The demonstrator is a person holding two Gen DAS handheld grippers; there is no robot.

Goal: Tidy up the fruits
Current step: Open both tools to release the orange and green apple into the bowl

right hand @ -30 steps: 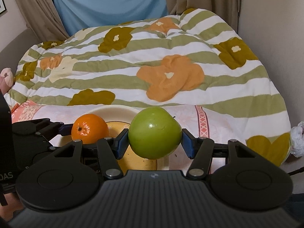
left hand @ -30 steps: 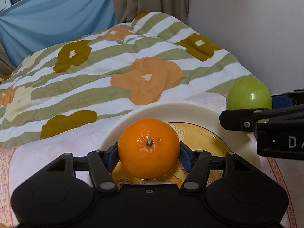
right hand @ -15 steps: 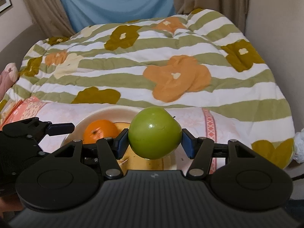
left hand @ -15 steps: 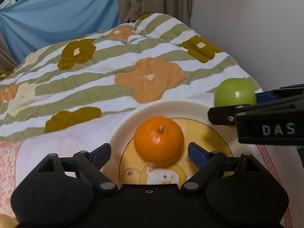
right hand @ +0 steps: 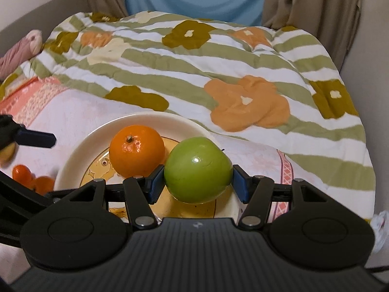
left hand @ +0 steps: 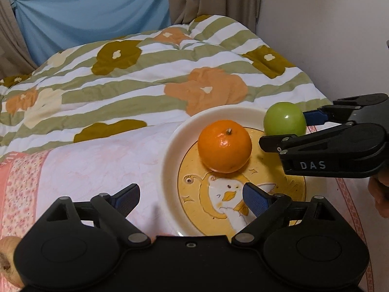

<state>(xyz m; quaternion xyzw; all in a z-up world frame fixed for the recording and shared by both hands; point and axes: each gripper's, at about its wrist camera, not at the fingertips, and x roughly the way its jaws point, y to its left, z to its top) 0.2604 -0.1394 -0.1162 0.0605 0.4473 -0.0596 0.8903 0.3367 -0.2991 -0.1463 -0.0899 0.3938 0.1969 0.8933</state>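
Orange [left hand: 224,146] resting free on plate [left hand: 170,150], so left tongs [left hand: 190,198] spread wide and empty; green apple [right hand: 198,169] pinched between right tongs [right hand: 198,182], hanging above plate's rim beside orange, likely for setting down there.

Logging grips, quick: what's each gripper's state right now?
Left gripper: open, empty.
Right gripper: shut on the round green apple.

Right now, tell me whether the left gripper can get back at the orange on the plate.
Probably yes: the left gripper is open with nothing between it and the orange, which sits exposed on the plate.
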